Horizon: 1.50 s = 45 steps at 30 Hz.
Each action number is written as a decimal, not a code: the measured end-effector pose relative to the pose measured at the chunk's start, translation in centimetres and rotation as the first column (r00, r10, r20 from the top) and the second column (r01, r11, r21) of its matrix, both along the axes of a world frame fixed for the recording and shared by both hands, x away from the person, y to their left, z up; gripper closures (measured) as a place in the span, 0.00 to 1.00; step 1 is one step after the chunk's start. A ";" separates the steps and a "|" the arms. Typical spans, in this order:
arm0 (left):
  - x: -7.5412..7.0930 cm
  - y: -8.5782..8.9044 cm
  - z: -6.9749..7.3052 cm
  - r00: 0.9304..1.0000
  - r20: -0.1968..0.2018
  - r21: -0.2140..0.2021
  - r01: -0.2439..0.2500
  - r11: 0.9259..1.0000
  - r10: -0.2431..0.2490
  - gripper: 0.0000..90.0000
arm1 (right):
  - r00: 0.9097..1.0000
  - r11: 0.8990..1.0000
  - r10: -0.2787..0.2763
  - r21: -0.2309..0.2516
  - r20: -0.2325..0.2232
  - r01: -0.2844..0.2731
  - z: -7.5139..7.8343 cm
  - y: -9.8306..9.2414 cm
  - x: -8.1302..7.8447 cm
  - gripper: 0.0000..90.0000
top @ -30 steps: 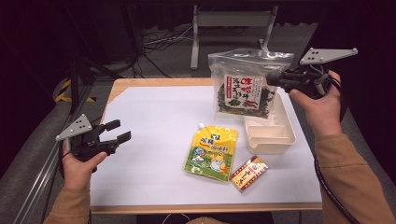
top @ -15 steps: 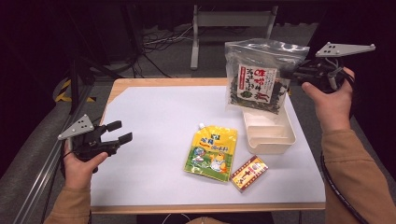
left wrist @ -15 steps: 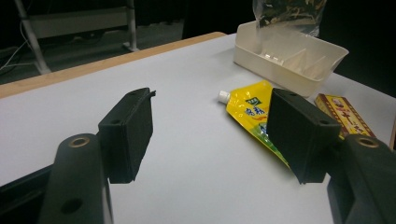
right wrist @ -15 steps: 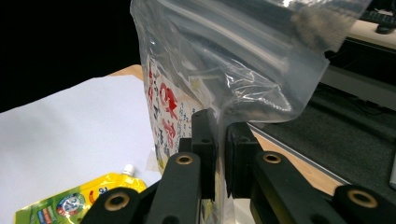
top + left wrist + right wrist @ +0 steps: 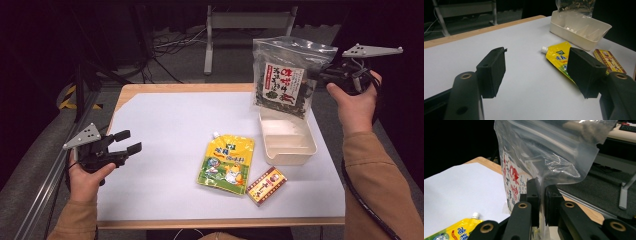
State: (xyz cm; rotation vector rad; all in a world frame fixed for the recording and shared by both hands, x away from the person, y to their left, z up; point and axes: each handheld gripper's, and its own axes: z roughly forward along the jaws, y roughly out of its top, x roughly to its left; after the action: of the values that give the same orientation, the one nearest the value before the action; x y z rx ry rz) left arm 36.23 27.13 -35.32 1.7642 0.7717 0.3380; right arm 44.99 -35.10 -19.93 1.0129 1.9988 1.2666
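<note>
1. two tongs are in view: the right tongs (image 5: 320, 76) pinch the edge of a clear seaweed bag (image 5: 285, 80) and hold it in the air at 1 o'clock, above the far end of the white tray (image 5: 289, 150).
2. left tongs (image 5: 131, 142) hover at 9 o'clock over the worktop (image 5: 165, 120), jaws wide with nothing between them.
3. yellow spout pouch (image 5: 226, 163) lies at 5 o'clock, just beside the tray.
4. small red-and-yellow box (image 5: 267, 185) lies between pouch and near edge, touching neither.

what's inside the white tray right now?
The white tray looks empty apart from pale dividers. The seaweed bag, pinched in the right gripper, hangs over its far end and hides that corner.
</note>
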 end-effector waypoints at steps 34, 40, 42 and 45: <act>0.3 -0.3 -0.5 1.000 -0.016 0.021 0.010 1.000 -0.009 0.36 | 0.984 0.984 -0.176 -0.014 -0.001 0.176 -3.8 -1.9 0.7 0.93; 0.2 -0.3 -0.5 1.000 -0.020 0.016 0.008 1.000 -0.007 0.36 | 0.986 0.985 -0.167 -0.040 -0.027 0.166 -4.7 -1.3 1.1 0.93; 0.2 -0.4 -0.5 1.000 -0.022 0.017 0.009 1.000 -0.008 0.36 | 0.985 0.985 -0.167 -0.045 -0.038 0.165 -5.1 -1.2 1.2 0.93; 0.3 -0.4 -0.6 1.000 -0.018 0.027 0.014 1.000 -0.013 0.36 | 0.985 0.986 -0.163 -0.050 -0.054 0.161 -5.8 -1.0 1.4 0.92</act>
State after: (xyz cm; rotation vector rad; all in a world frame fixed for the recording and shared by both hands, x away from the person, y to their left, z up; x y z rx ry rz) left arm 36.54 26.72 -35.89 1.7992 0.7707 0.3252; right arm 46.39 -36.14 -25.74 1.1766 1.9358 1.1116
